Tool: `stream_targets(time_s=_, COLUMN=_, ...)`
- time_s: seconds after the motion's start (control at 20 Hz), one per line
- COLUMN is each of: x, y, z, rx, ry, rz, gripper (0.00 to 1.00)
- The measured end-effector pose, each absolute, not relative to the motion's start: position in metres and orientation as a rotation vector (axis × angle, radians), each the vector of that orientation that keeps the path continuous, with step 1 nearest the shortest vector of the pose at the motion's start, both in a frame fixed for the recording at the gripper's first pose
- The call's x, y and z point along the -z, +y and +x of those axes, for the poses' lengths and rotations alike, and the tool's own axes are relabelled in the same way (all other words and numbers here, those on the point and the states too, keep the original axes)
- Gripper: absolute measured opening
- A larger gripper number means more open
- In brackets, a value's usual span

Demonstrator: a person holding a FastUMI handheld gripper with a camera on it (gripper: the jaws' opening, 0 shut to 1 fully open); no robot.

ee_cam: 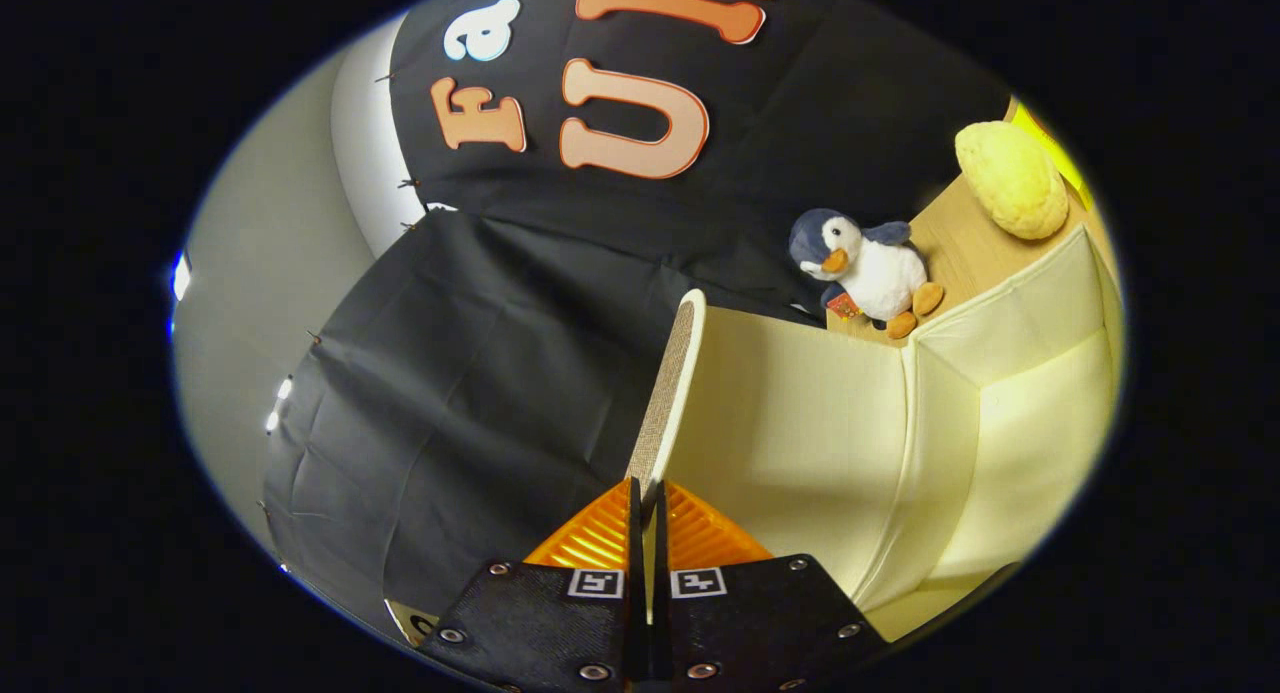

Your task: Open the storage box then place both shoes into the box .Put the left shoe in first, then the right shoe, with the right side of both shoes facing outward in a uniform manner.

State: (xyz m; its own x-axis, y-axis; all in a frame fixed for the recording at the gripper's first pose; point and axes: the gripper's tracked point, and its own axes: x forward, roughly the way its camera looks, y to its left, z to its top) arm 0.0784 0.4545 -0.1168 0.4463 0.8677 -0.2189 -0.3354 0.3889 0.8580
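The gripper (648, 508) is closed on the thin edge of the lid (668, 393) of the storage box (1000, 413); both fingers press on this edge from its two sides, and the lid runs away from the fingertips and stands almost upright. To the right of the lid, the pale cream inside walls of the box are open to view, with a fold line between two panels, so I judge that the opening step is nearly finished or just finished. The bottom of the box is not clear to see from here, and I cannot tell if anything lies in it. Beyond the box, on a wooden surface (955, 253), a small penguin toy (870, 268) sits, and near it lies a yellow bumpy cushion-like object (1012, 178). As I understand the task, the bigger part is still left: the lid must be released so that it stays open, then the left shoe goes in first, then the right shoe, both with the right side facing outward.
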Motion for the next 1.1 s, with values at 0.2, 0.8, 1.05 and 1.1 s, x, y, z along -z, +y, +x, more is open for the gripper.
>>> stream_targets(time_s=0.2, x=0.153, y=0.453, z=0.079, rx=-0.789, ry=0.794, rz=0.674, gripper=0.09)
stream_targets(time_s=0.8, x=0.160, y=0.348, z=0.084, rx=-0.615, ry=0.714, rz=0.421, gripper=0.98)
stream_targets(time_s=1.05, x=0.153, y=0.269, z=0.087, rx=-0.490, ry=0.638, rz=0.343, gripper=0.98)
stream_targets(time_s=1.1, x=0.153, y=0.252, z=0.088, rx=-0.464, ry=0.627, rz=0.329, gripper=0.98)
